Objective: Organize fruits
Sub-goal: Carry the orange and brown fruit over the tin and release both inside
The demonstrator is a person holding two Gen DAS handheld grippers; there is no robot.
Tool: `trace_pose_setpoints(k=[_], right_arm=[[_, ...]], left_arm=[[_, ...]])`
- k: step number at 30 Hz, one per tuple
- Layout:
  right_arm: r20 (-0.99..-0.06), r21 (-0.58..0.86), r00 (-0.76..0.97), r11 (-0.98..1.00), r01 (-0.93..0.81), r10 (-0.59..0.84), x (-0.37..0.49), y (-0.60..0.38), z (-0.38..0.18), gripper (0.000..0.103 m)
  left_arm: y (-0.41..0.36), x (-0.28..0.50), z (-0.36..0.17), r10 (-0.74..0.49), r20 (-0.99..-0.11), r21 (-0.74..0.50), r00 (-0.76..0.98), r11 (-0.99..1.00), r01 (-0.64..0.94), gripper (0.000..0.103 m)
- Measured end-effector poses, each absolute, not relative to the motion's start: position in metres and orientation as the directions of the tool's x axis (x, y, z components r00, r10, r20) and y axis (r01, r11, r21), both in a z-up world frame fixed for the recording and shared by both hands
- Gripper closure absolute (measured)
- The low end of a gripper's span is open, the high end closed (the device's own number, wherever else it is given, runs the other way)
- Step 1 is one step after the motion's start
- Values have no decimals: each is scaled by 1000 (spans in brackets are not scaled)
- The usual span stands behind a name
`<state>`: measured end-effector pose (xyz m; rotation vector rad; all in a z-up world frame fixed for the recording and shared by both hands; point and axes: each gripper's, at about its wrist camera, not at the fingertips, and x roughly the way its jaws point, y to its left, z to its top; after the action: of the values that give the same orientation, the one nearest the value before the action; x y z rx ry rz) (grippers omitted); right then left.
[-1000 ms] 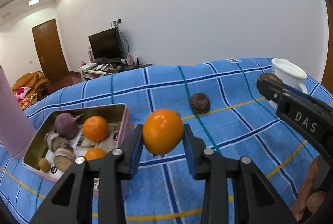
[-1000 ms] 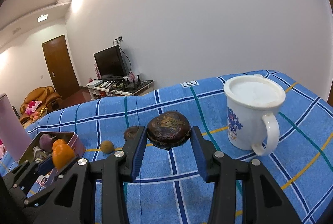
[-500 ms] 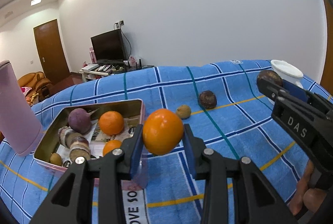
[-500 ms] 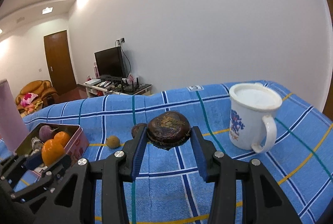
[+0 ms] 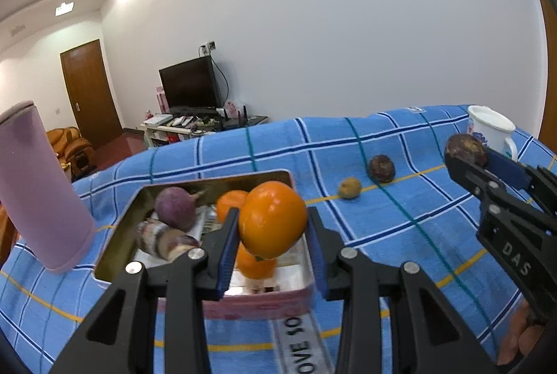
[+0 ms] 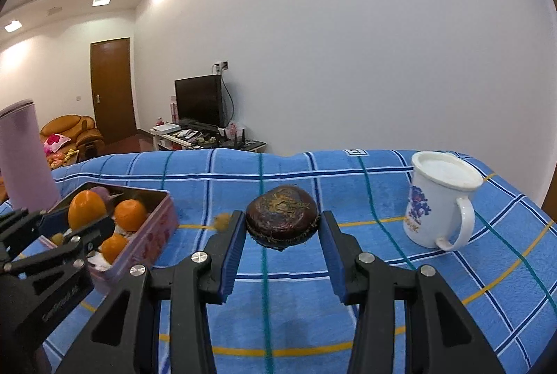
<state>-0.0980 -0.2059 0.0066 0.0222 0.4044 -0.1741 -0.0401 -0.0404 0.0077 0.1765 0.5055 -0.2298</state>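
Note:
My left gripper [image 5: 273,224] is shut on an orange [image 5: 272,220] and holds it above the near right part of the pink tin [image 5: 257,304]. Two more oranges, a purple root and sliced pieces lie inside the tin. My right gripper [image 6: 282,228] is shut on a dark brown wrinkled fruit [image 6: 282,221], held over the blue checked cloth [image 6: 296,297]; the same gripper [image 5: 468,154] shows at the right edge of the left wrist view. On the cloth lie a second dark fruit [image 5: 382,168] and a small tan fruit [image 5: 349,188].
A white mug [image 6: 440,198] with a blue print stands at the right of the cloth. A tall pink cylinder [image 5: 38,186] stands left of the tin. Beyond the cloth's far edge are a television [image 6: 199,102], a low table and a door [image 6: 112,88].
Both grippers have swung left with their fruits still held. The tin now sits right under the left gripper's orange, and the mug has slid toward the right in both views.

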Motion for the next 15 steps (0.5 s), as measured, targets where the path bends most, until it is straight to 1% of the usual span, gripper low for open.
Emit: trace_pose_setpoints(k=[6,12,15], right_arm=[[-401,-3,905,989,150,-139,-100,-182,8,58],[-400,36,912,993,111,-88,-92,-156,16,58],[-397,32,916,996,80,-61,-86,-135,18,58]], left_arm=[[-19,-33,12,-176,-485,101,857,962,255,64],[10,-20,14,-160,-474,57,866,976,212,64],[23,-14,16,-146,-471,45,870,981,189,64]])
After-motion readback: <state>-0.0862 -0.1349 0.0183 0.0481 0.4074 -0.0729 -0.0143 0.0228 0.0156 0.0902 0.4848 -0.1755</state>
